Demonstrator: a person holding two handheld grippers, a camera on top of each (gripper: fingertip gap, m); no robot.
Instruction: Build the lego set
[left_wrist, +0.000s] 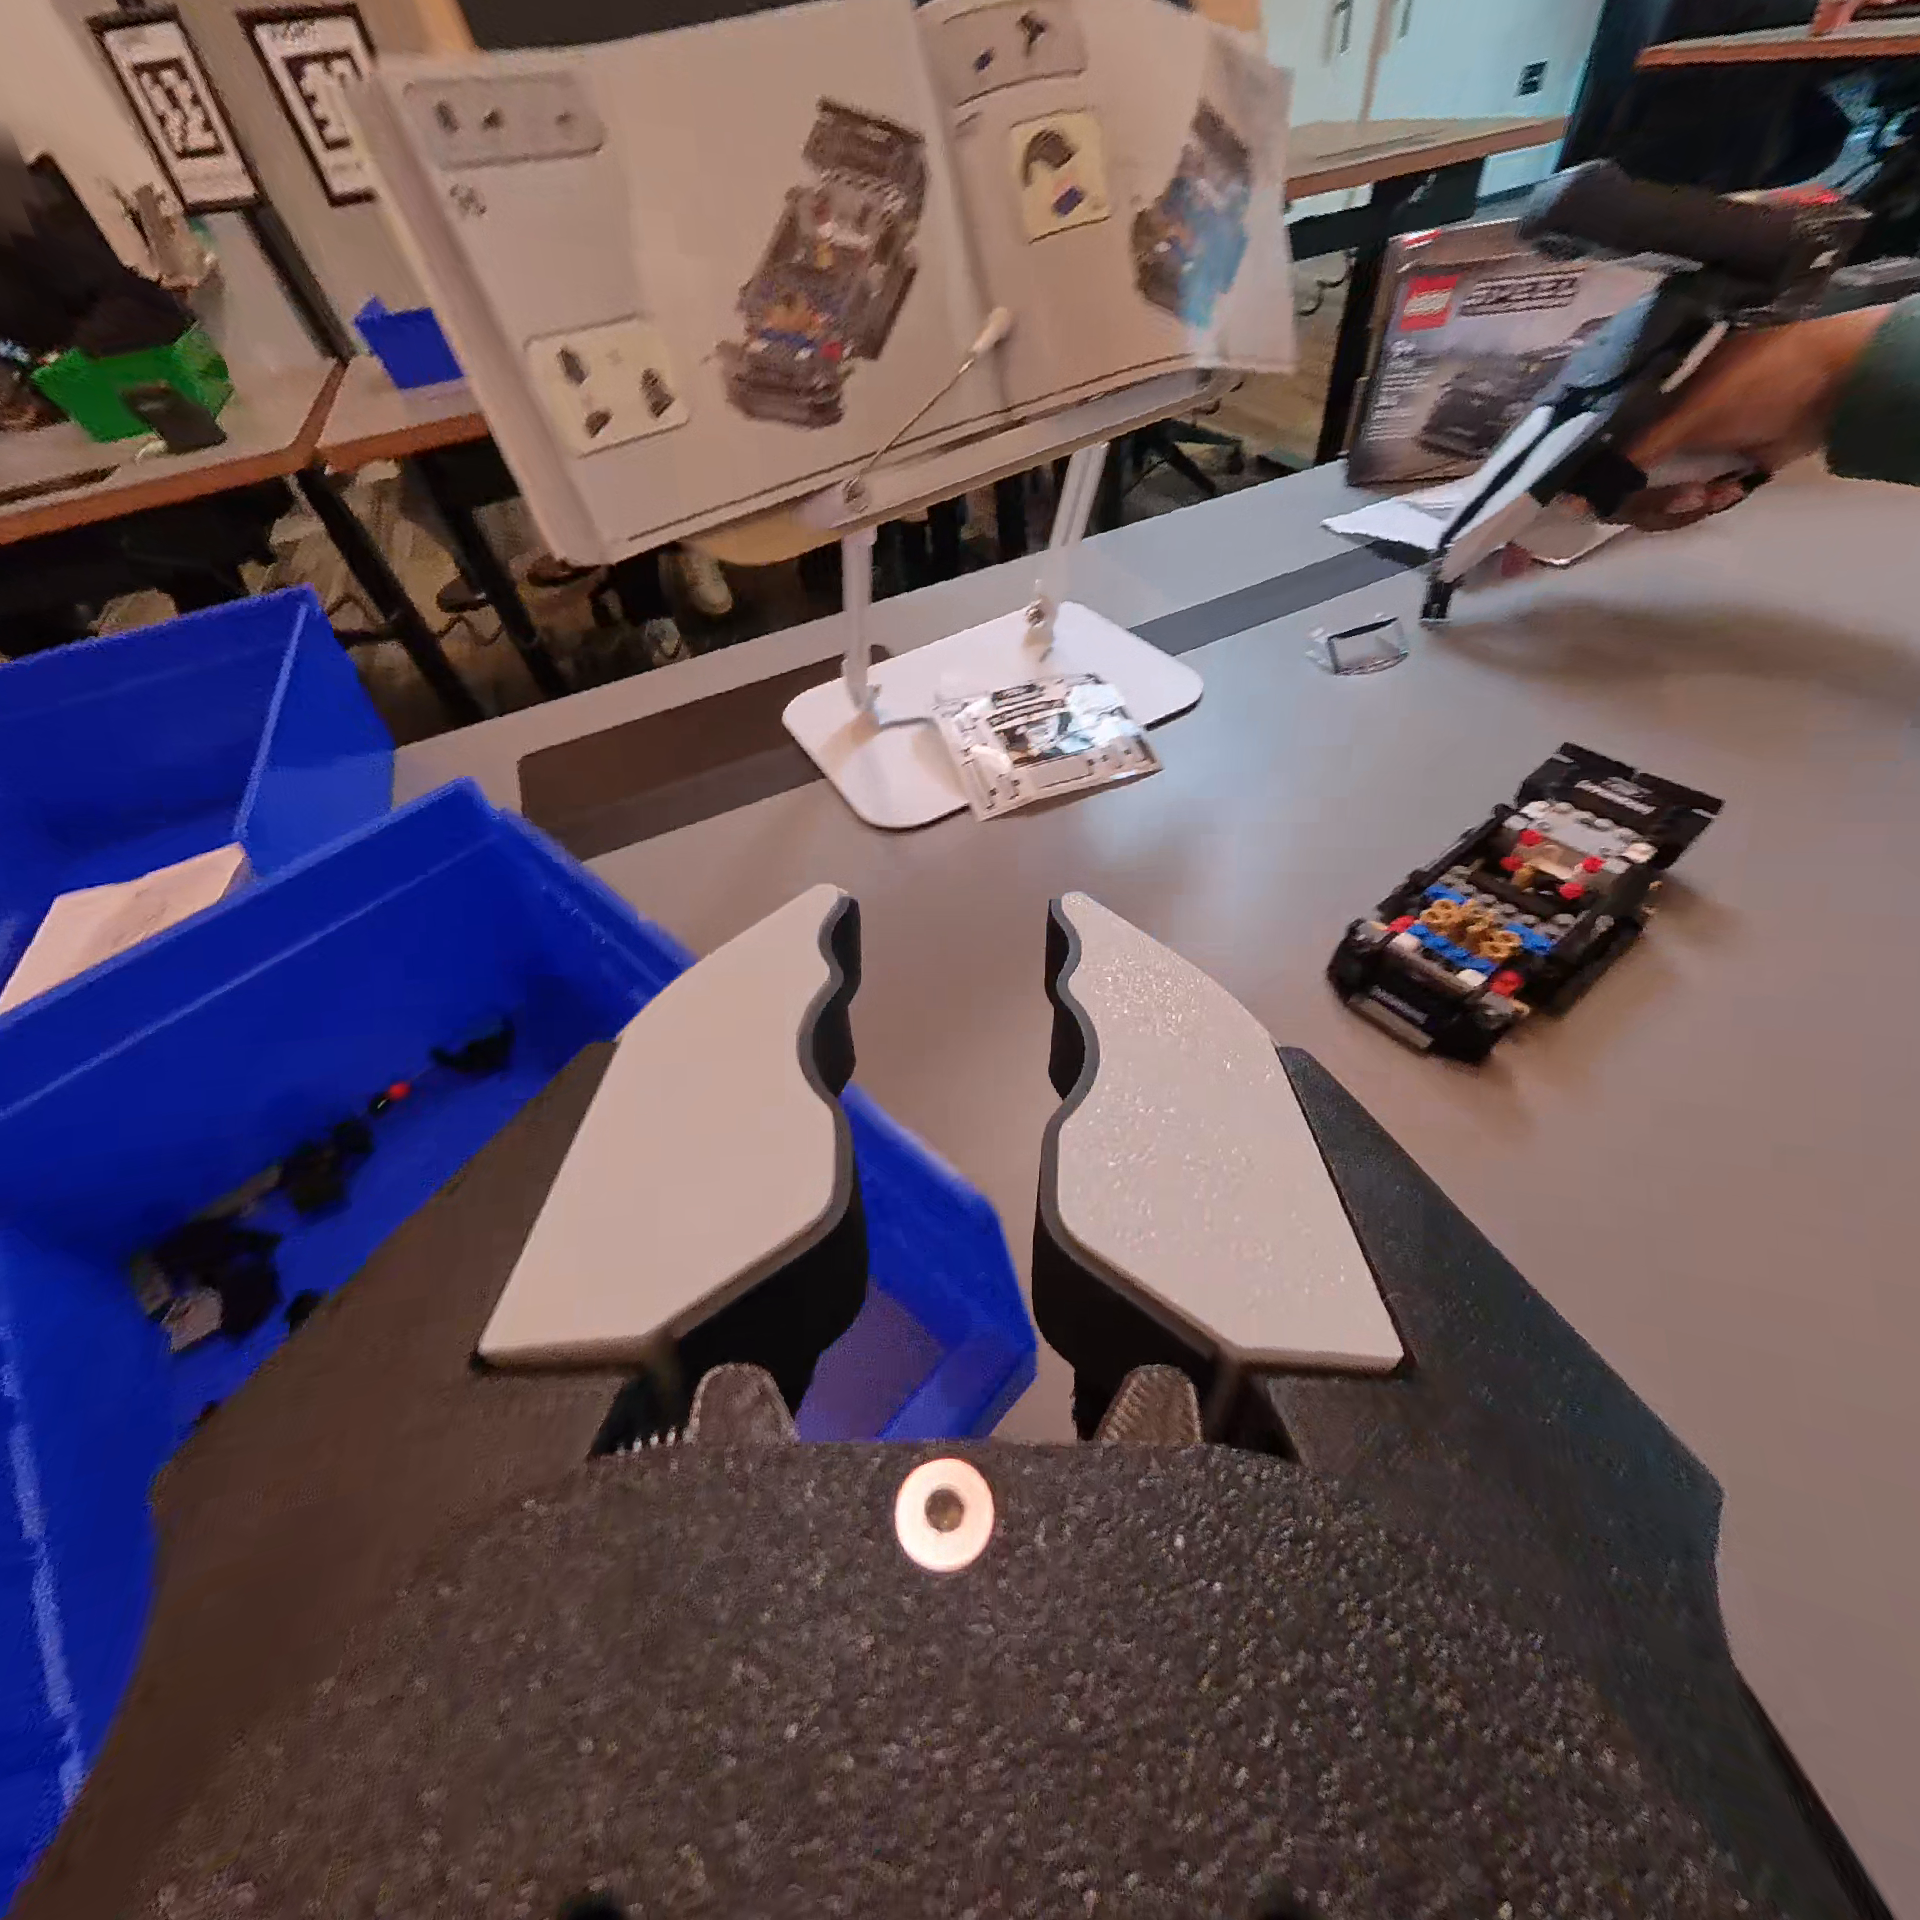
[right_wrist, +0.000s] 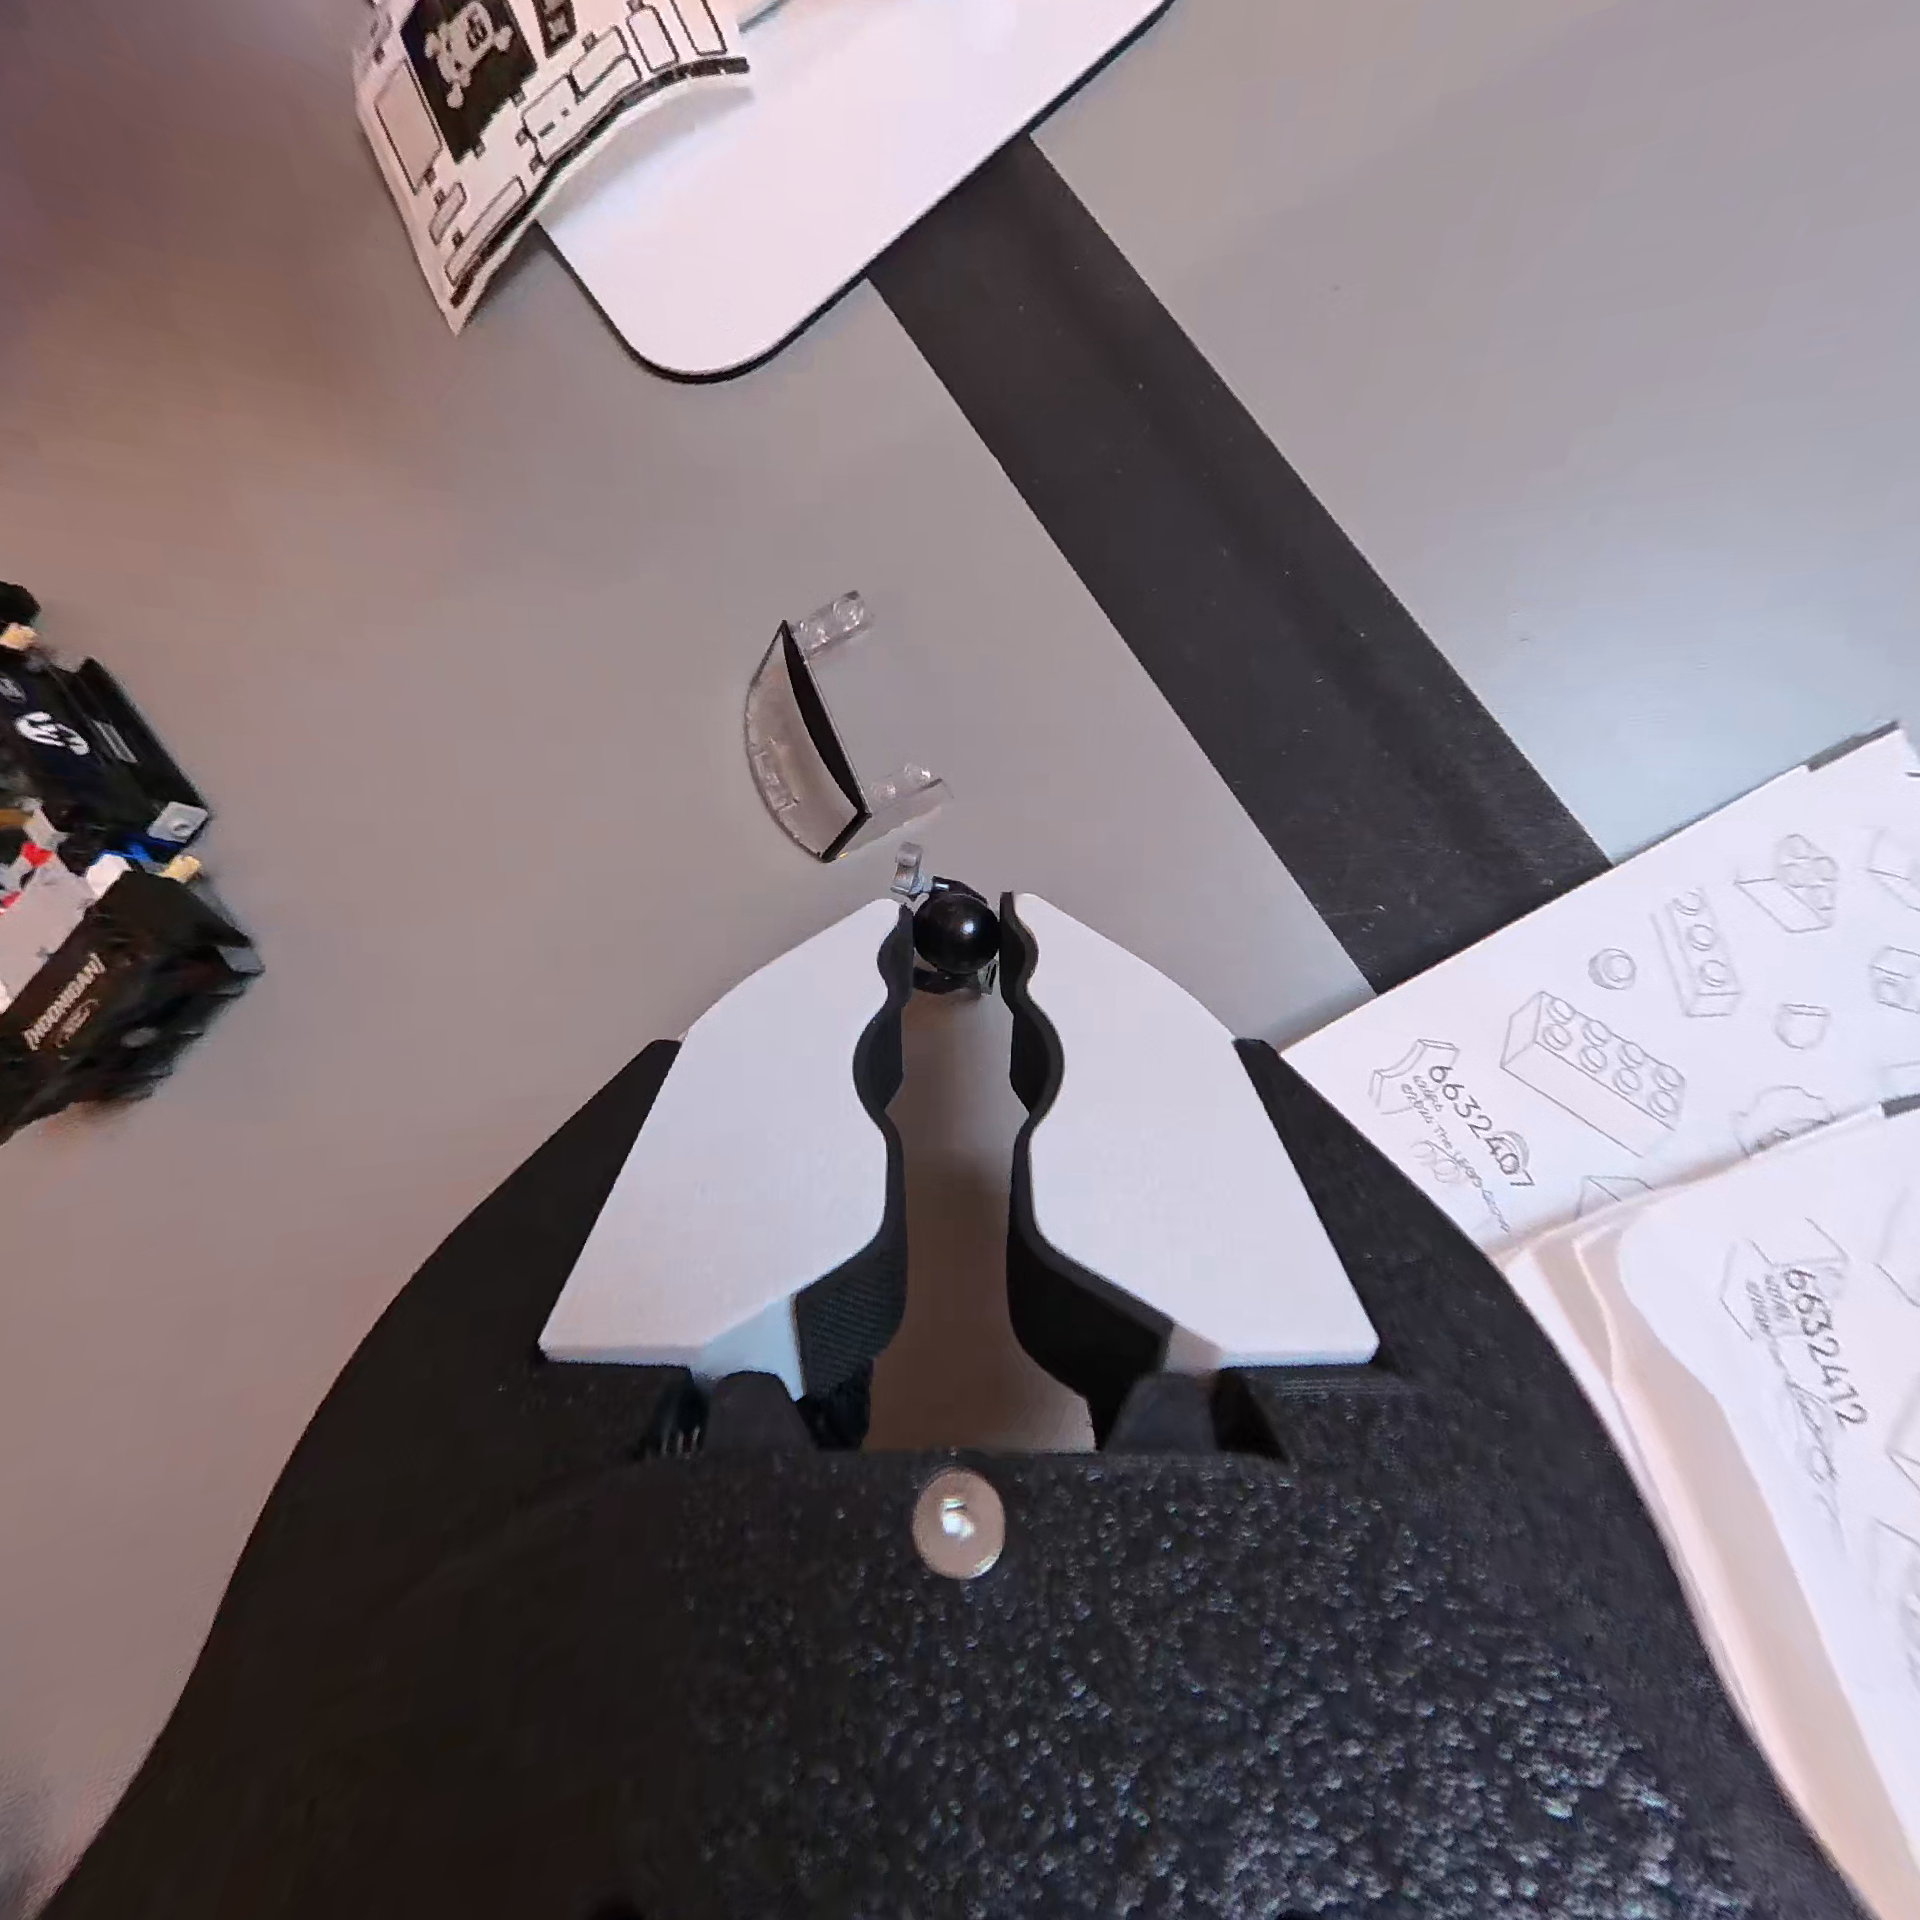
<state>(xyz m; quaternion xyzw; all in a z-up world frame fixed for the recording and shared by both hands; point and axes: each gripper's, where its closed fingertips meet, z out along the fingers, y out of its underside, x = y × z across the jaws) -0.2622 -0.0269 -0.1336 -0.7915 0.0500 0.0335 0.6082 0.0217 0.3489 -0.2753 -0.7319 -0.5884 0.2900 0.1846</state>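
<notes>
A: Item 1, left gripper?
B: Jaws spread, nothing btwn them. Hangs over the near corner of a blue bin and the grey table.

A: Bin contents?
B: Small dark lego bits plus a red one, too blurred to sort. Second blue bin behind it, w/ a white packet inside.

A: Item 2, right gripper?
B: Tips pinching a small black round-knobbed piece, w/ a tiny grey bit sticking out just past the tips. Low over the table, tips pointed down at it.

A: Nearby?
B: Clear windscreen piece w/ black edge, lying on the table just beyond the tips, apart from them. White printed sheets to the right.

A: Item 3, the build?
B: Part-built black lego car, on the table right of the left gripper, well apart. Blue, grey, red, tan parts showing inside. In the right wrist view it sits at the far left edge.

A: Misc?
B: Instruction booklet open on a white stand; sticker sheet lying on the stand base. Set box upright at the back of the table.
</notes>
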